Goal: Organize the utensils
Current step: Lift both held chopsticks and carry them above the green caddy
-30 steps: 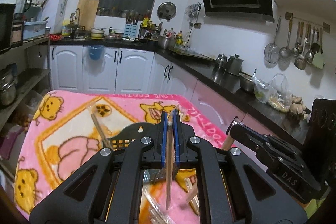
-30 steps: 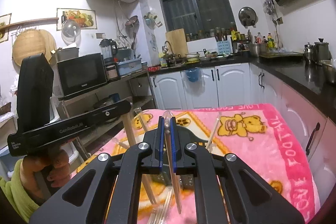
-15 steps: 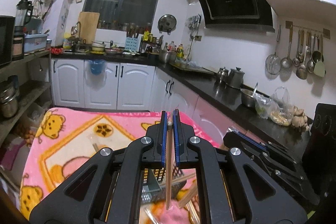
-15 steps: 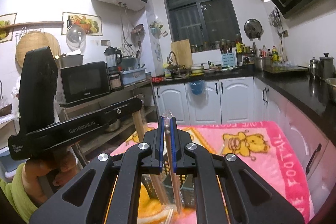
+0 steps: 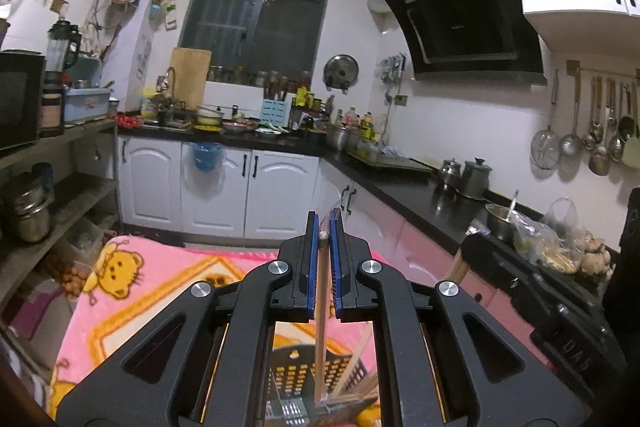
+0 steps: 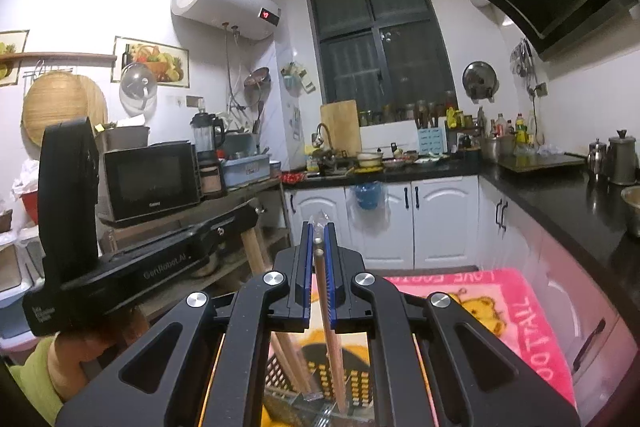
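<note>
Gripping one wrapped chopstick [image 5: 321, 311], the left hand-held gripper [image 5: 324, 235] is clamped shut; the right hand-held gripper [image 6: 319, 239] clamps another chopstick [image 6: 330, 323], both dangling above the black basket [image 6: 352, 383] on the pink blanket [image 6: 516, 311].

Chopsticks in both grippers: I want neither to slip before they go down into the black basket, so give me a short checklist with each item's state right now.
1. Left gripper shut on its chopstick: ok.
2. Right gripper shut on its chopstick: ok.
3. Left chopstick hangs roughly upright between the pads: ok.
4. Black basket lies below the right chopstick's lower end: ok.
5. Lower tips are free of the basket's wall: cannot tell, the gripper frames hide much of them.
6. The two grippers are apart from each other: ok; the left one shows off to the side in the right wrist view.
</note>
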`<state>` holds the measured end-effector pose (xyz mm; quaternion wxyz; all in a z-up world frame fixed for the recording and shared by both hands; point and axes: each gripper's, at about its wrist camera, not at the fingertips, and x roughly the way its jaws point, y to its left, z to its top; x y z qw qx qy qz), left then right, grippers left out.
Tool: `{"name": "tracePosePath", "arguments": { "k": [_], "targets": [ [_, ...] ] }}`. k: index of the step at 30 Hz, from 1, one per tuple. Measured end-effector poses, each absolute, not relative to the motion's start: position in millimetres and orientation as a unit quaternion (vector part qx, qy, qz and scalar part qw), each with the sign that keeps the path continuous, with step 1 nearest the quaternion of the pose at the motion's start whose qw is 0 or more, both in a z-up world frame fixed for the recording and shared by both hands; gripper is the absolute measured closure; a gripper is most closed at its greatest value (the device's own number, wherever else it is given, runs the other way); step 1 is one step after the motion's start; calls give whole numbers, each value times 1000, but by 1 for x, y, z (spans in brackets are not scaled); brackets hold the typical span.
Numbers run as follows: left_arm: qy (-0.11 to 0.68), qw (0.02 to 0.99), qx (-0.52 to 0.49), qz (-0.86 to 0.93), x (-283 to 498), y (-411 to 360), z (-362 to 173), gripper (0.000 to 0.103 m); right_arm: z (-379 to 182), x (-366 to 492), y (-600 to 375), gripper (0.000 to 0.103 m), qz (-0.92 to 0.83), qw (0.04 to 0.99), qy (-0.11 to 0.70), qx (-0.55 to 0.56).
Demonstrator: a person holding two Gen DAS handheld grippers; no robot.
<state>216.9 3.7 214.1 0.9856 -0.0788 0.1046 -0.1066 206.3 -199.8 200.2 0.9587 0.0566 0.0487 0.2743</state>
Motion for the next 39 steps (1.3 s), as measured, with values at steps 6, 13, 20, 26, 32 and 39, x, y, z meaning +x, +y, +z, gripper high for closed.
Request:
{"name": "tracePosePath", "arguments": {
  "k": [6,13,20,26,32,39],
  "targets": [
    [103,987,-76,-97,227,4,209,100,203,224,-205,97,272,959,46,66],
    [109,988,-68,-85,236,1,195,100,190,243,-205,97,268,959,60,71],
    [130,985,-71,-89,245,1,178,100,164,261,-201,97,266,956,93,85],
    [142,983,-70,-92,249,-3,165,100,149,265,-197,97,264,954,110,90],
    [152,981,-74,-94,251,-5,155,100,139,271,-195,97,264,952,122,91],
    [169,978,-69,-96,254,-8,144,100,129,275,-193,97,257,952,140,89]
  ]
}}
